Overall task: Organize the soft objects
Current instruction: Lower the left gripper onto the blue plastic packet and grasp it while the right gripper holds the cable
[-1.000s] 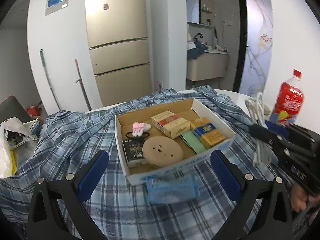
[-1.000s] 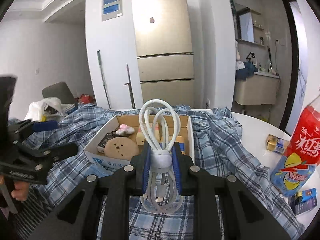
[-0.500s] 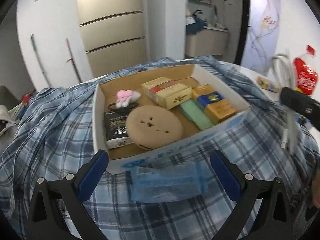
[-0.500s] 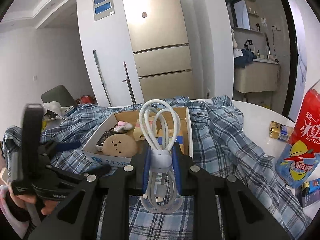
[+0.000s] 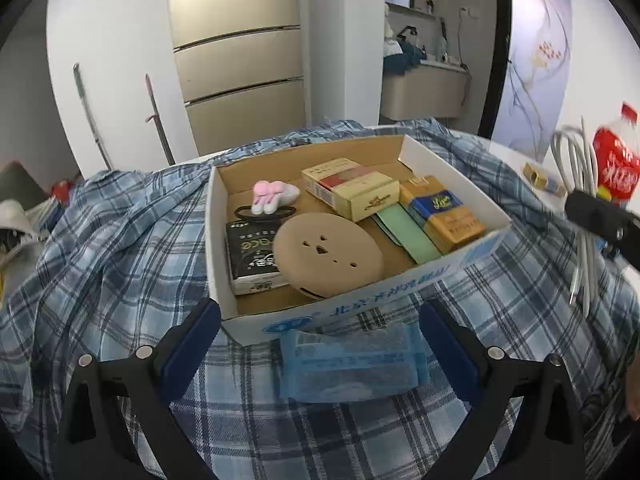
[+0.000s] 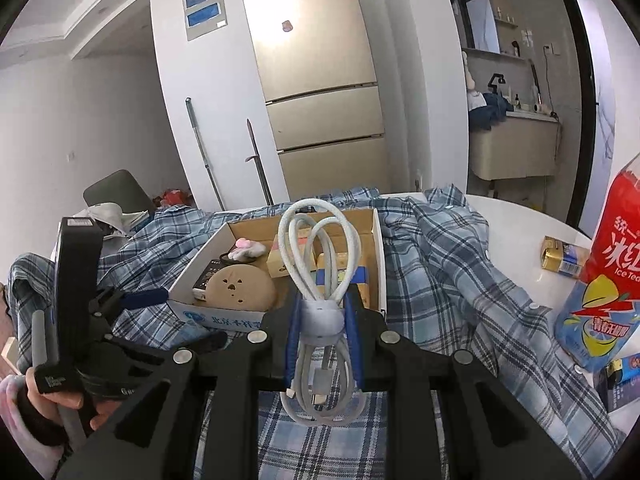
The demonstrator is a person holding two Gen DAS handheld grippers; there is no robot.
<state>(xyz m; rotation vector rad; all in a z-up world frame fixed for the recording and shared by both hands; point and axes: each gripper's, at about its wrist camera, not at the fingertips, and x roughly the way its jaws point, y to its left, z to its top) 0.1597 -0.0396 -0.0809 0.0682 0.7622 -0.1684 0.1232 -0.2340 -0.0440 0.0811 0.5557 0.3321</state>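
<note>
Right gripper (image 6: 322, 320) is clamped tight on a coiled white cable (image 6: 320, 268), pads pinching the bundle right at its pale strap, loops sticking up above the jaws, plug ends dangling below. It hangs over the plaid cloth (image 6: 448, 264), just near of the cardboard box (image 6: 378, 240). In the left wrist view the same cable (image 5: 576, 200) shows at far right, beside a red drink bottle (image 5: 614, 160).

Left gripper (image 5: 320, 344): jaws spread wide, nothing held. Between its fingers, on the plaid cloth (image 5: 112, 248), lies a blue soft pack (image 5: 352, 364), flat, touching or nearly touching the near wall of the box (image 5: 360, 308); looks like a tissue pack, print too blurred to confirm.

Box already has cigarette-type packs, a round tan disc (image 5: 328, 254), a black pack, and a pink clip on a dark hair tie (image 5: 266, 212).

Handling guess: cable is light, floppy, loops will sag and swing; the strapped waist is the sensible hold since it keeps the coil together. It should drop in fine over the box, but free space is mostly at the far and near strips. Blue pack likely light, squashy, slick film wrap; grip across its short sides at the middle, squeeze gently, or it may crumple or slide on the cloth.
</note>
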